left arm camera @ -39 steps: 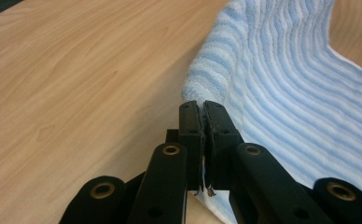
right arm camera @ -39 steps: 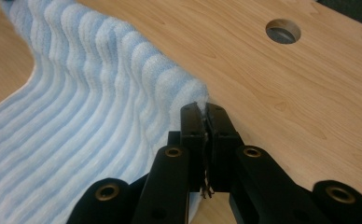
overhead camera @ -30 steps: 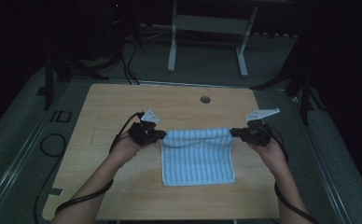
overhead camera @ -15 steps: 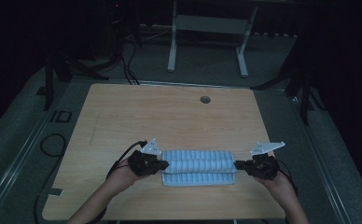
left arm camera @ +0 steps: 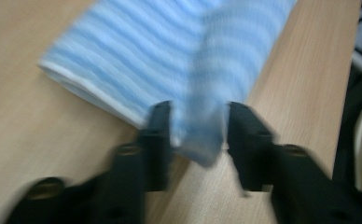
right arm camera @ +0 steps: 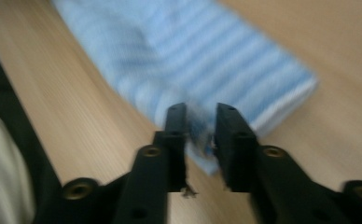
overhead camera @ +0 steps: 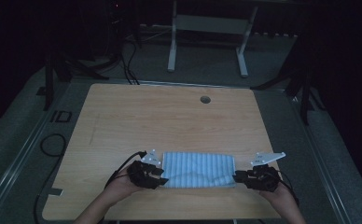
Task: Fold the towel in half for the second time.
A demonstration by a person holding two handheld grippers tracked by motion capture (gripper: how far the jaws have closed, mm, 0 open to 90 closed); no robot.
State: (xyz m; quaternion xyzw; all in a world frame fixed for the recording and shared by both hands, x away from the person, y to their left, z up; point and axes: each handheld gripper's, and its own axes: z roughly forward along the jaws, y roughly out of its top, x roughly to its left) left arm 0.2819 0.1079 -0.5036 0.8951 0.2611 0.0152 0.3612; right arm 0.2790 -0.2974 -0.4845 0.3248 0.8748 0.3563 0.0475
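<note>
Striped blue cloth (overhead camera: 198, 169) lies folded in a band near the table's (overhead camera: 170, 112) near edge, between both tools. The left tool (overhead camera: 156, 175) and right tool (overhead camera: 237, 177) have just been opening, each with a cloth corner loose between its parted jaws, no longer pinched. The fold looks laid; next, both tools likely need to back straight off without dragging the corners.

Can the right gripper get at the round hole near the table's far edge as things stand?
Probably yes. The right gripper sits at the folded striped towel near the front edge, its jaws just opening with a corner between them; only bare table lies before the hole.
</note>
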